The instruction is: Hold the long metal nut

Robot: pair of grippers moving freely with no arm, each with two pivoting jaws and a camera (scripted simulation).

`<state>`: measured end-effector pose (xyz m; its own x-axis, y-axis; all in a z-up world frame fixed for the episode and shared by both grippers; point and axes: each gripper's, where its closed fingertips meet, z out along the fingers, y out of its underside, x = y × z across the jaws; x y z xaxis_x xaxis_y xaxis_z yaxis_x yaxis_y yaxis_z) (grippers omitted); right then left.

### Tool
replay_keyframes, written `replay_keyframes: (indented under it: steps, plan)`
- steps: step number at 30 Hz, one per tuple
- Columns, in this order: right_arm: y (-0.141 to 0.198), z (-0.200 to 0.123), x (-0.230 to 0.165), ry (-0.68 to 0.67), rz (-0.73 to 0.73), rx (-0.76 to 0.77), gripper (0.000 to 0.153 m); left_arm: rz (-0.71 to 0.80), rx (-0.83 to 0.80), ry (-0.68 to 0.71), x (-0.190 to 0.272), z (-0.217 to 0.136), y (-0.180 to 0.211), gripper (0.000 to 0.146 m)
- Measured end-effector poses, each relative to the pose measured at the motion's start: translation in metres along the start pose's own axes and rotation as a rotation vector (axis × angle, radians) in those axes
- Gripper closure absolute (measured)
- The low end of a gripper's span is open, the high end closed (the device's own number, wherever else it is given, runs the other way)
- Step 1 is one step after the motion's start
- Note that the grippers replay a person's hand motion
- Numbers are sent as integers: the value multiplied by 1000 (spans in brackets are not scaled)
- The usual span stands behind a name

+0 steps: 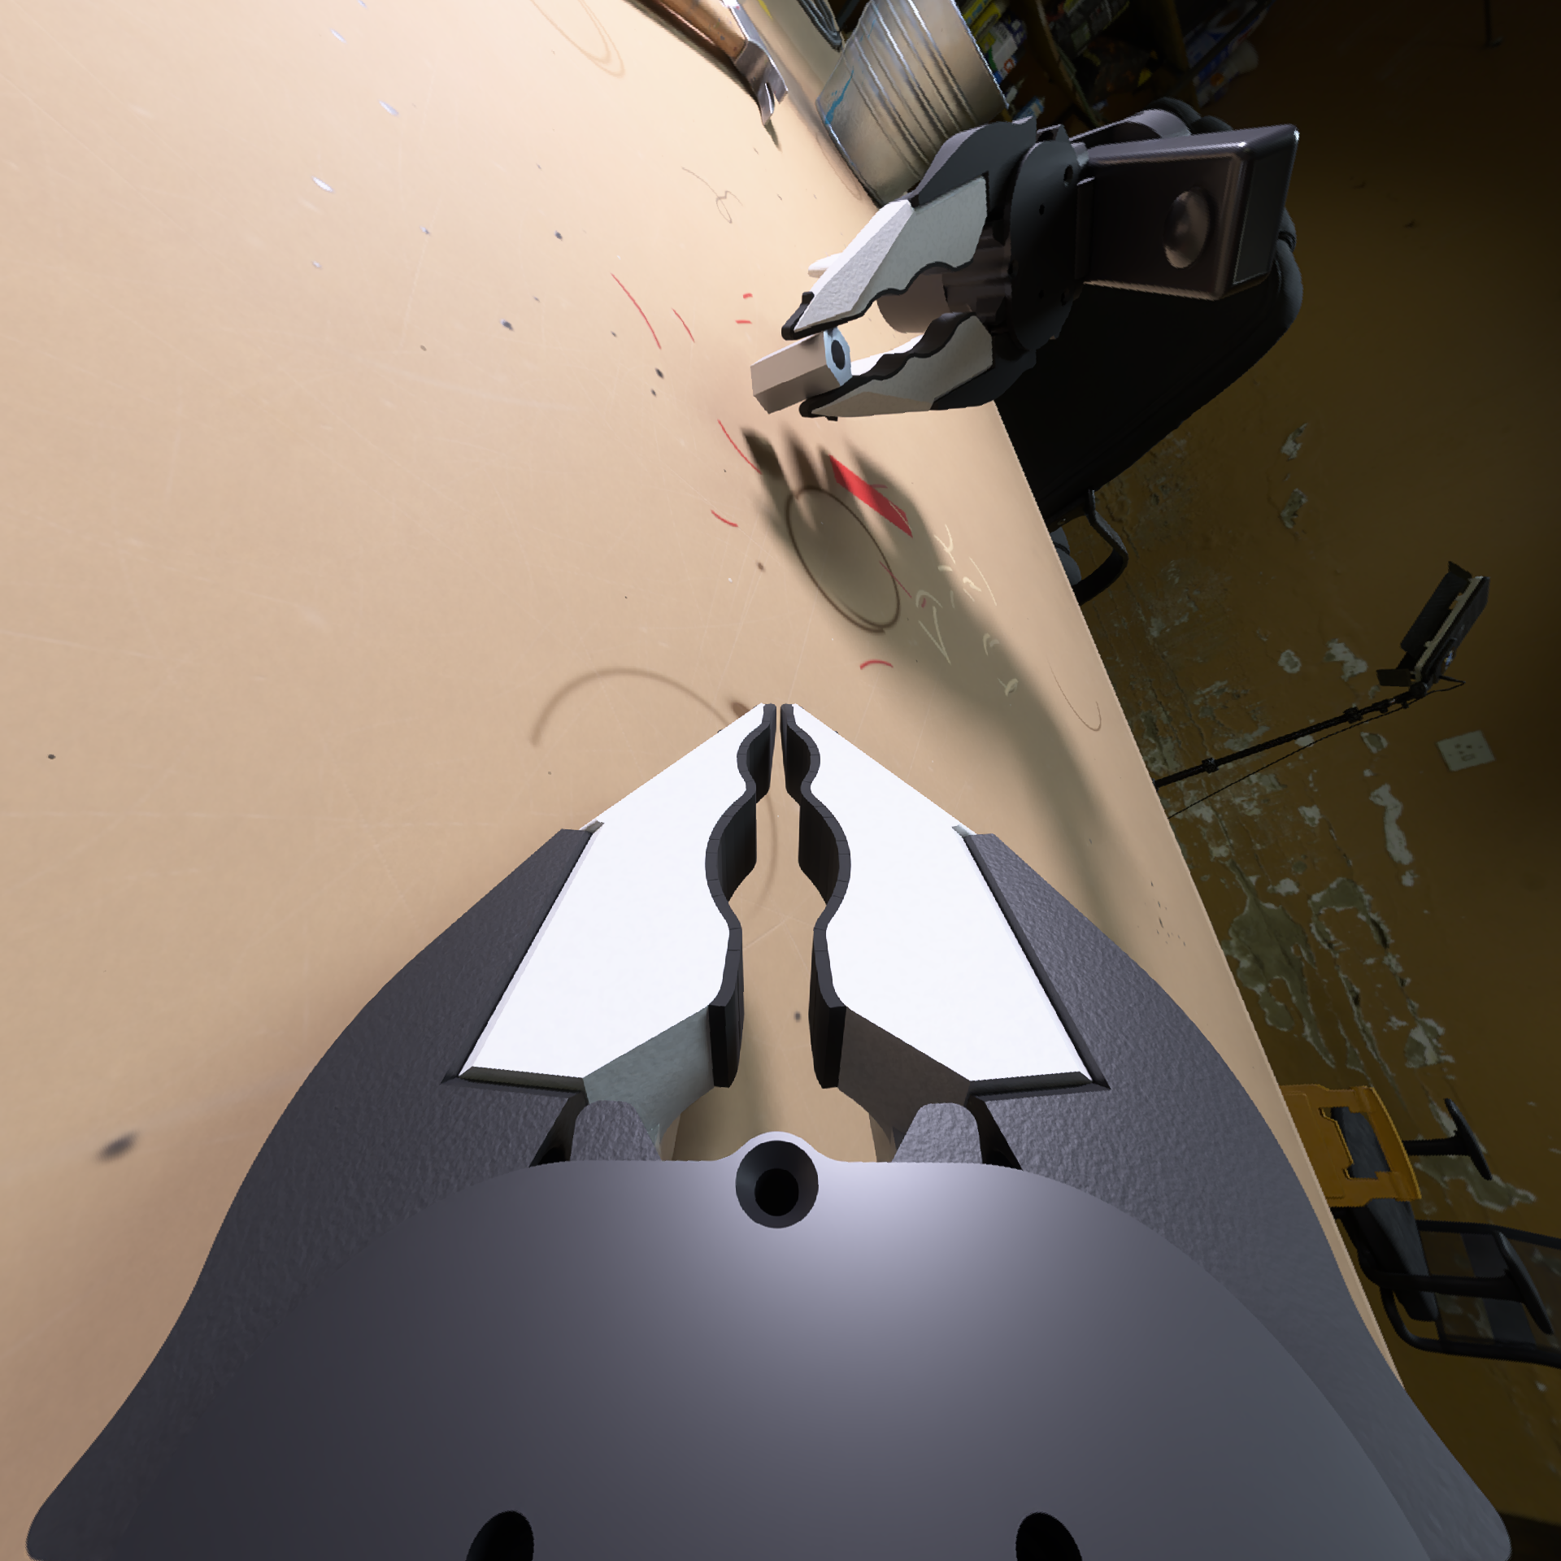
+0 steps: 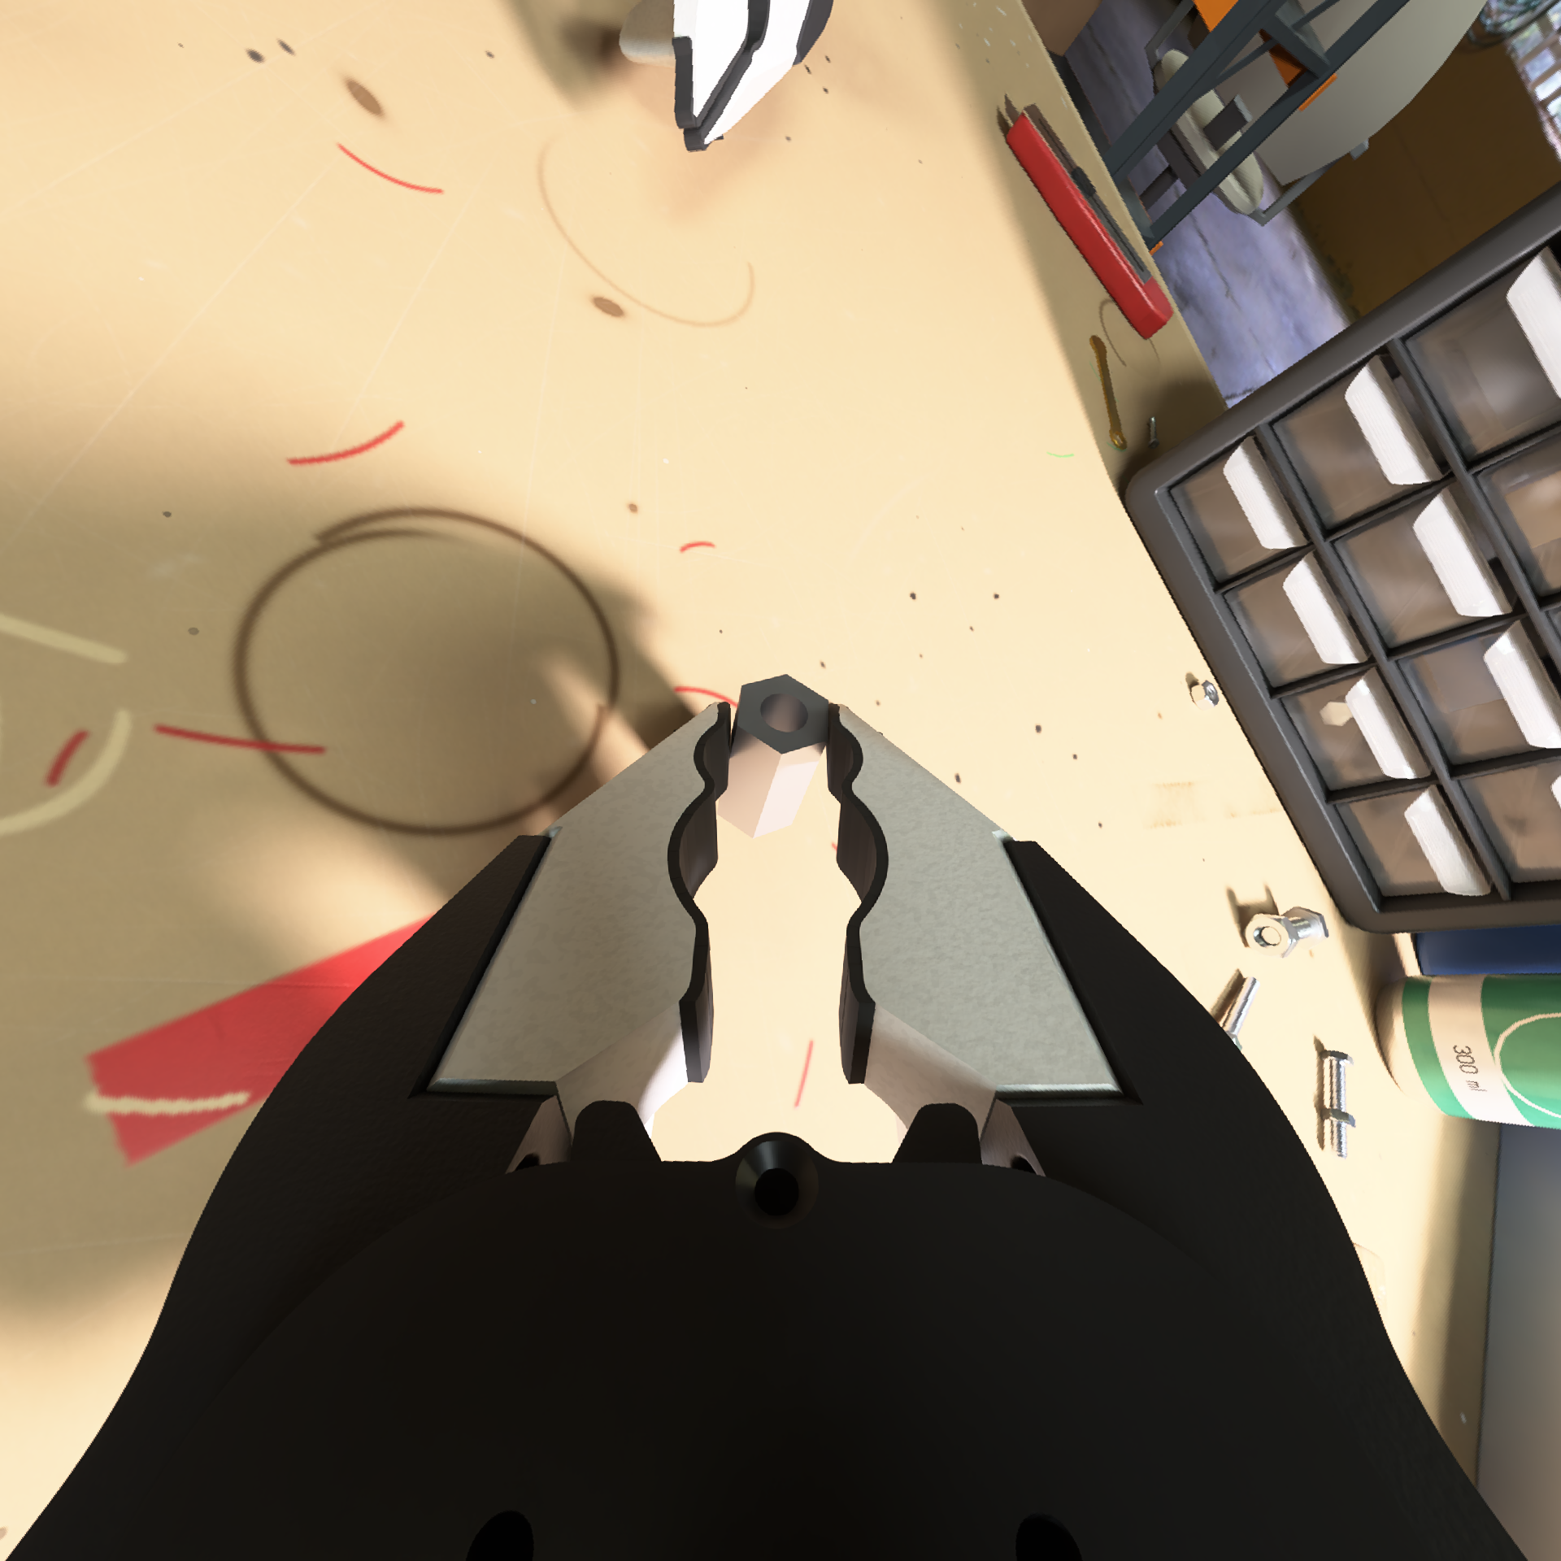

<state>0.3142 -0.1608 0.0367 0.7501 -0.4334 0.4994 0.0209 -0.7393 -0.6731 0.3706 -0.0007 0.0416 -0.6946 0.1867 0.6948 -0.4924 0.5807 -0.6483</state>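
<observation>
The long metal nut point(image 2: 773, 756) is a pale hexagonal bar with a round hole in its end. My right gripper point(image 2: 777, 718) is shut on it between the fingertips and holds it above the tan workbench point(image 2: 845, 422). In the left wrist view the right gripper point(image 1: 815, 367) shows farther off with the nut point(image 1: 798, 372) clamped at its tips, above its shadow on the bench. My left gripper point(image 1: 777, 714) is shut and empty, over the bench point(image 1: 338, 507) near its right edge.
A grey drawer organiser point(image 2: 1385, 608) stands at the right. Loose nuts point(image 2: 1280, 929) and bolts point(image 2: 1335, 1098) lie beside it, with a green-and-white container point(image 2: 1487, 1056). A red tool point(image 2: 1090, 228) lies at the bench edge. A metal bucket point(image 1: 912, 93) stands at the far end.
</observation>
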Motion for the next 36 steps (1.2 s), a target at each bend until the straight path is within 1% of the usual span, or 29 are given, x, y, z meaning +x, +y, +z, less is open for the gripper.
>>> replay_keyframes:
  steps: [36]
  plan:
    - [-1,0,0,1,-10,1,130,1,-2,-2,0,0,0,145]
